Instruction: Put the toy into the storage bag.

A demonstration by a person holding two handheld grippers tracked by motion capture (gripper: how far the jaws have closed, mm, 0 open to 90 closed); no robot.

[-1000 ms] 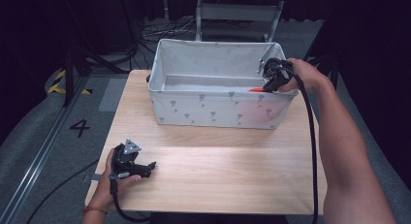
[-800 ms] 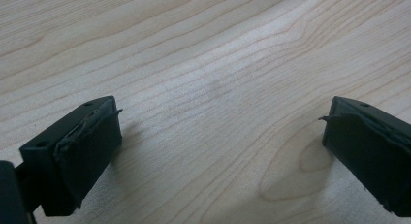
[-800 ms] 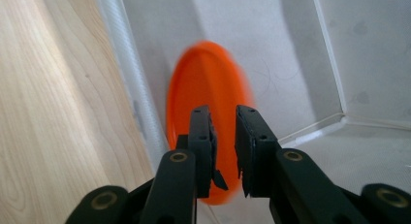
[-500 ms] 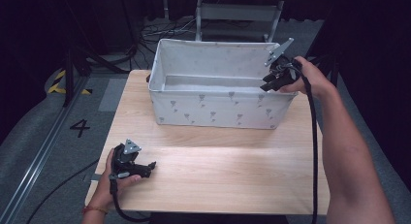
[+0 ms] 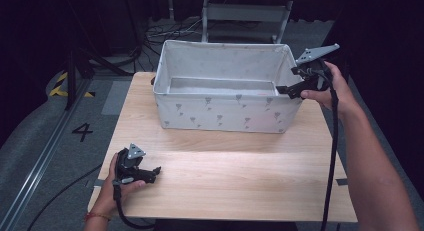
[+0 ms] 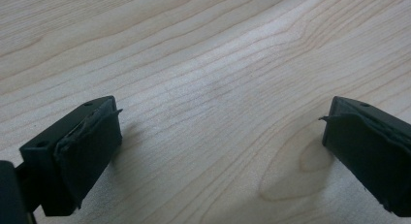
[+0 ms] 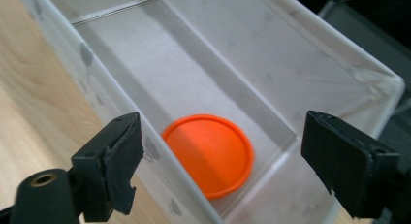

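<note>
Hovering over the right end of the fabric box [image 5: 220, 111], the right gripper [image 5: 292, 86] has just been opening its jaws, nothing between them; an orange disc [image 7: 209, 154] lies flat inside the box. The left gripper [image 5: 150, 173] rests well in front of the box, spread wide and empty

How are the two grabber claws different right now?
The left gripper rests low on the wooden table, near the front corner; the right gripper is held up at the end of the white fabric bin. The left gripper looks at bare wood; the right gripper looks down on an orange disc in the bin. Both are black, with open jaws holding nothing.
</note>
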